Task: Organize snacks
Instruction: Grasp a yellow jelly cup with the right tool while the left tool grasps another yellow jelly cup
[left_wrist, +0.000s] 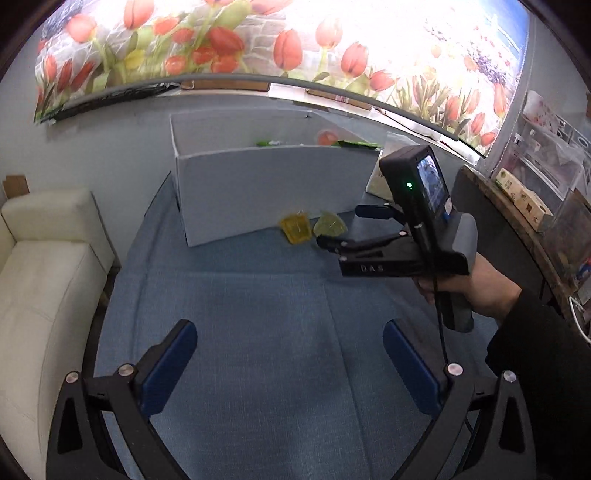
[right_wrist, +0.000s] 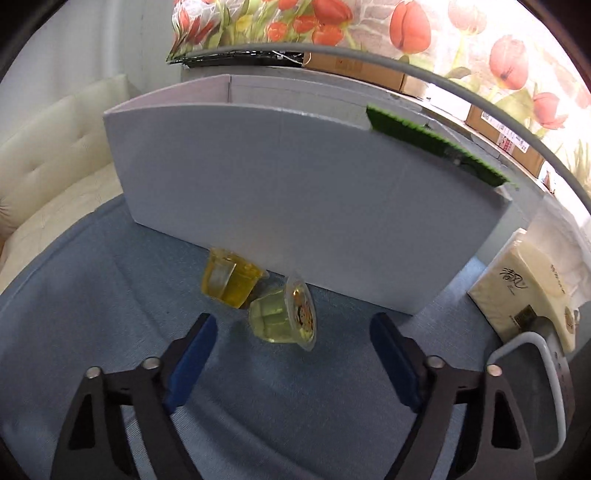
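yellow jelly cup (right_wrist: 231, 278) (one), green jelly cup (right_wrist: 282, 318) (one)

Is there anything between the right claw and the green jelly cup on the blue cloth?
Nothing visible. The right claw is open, and only bare blue cloth lies before the green jelly cup. The yellow jelly cup sits behind it, beside the white box.

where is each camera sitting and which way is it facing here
Left wrist: on the left gripper, angled down over the blue cloth toward the white box; shows its open jaws, the right gripper and a hand.
Right wrist: on the right gripper, close above the green jelly cup and yellow jelly cup; own open jaws only.
Shared: box, both cups, cloth.
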